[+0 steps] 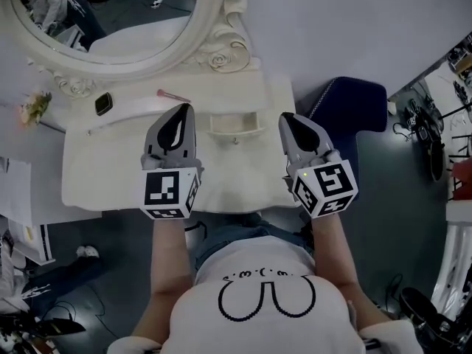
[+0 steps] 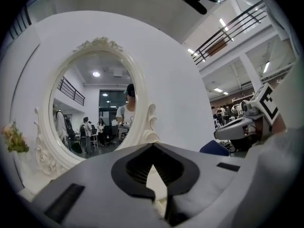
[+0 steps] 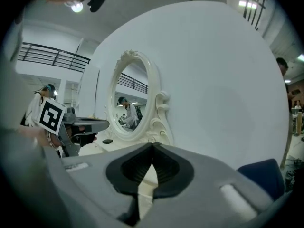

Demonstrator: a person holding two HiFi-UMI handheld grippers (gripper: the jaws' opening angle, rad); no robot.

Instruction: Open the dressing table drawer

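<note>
The cream dressing table (image 1: 110,175) lies below me, and a small drawer (image 1: 236,124) with a knob on its front sits at its middle. How far the drawer stands out I cannot tell. My left gripper (image 1: 186,108) hovers just left of the drawer, jaws shut with nothing between them. To the drawer's right, my right gripper (image 1: 286,116) is likewise shut and empty. Neither touches the drawer. The left gripper view shows its closed tips (image 2: 153,144) facing the oval mirror (image 2: 95,108). In the right gripper view the closed tips (image 3: 152,144) point at the white wall beside the mirror (image 3: 130,103).
The ornate oval mirror (image 1: 110,21) stands at the table's back left. A small black object (image 1: 103,103), a pink stick (image 1: 171,94) and a sprig of flowers (image 1: 35,108) lie near its base. A dark blue seat (image 1: 354,109) is right of the table, papers (image 1: 18,190) left.
</note>
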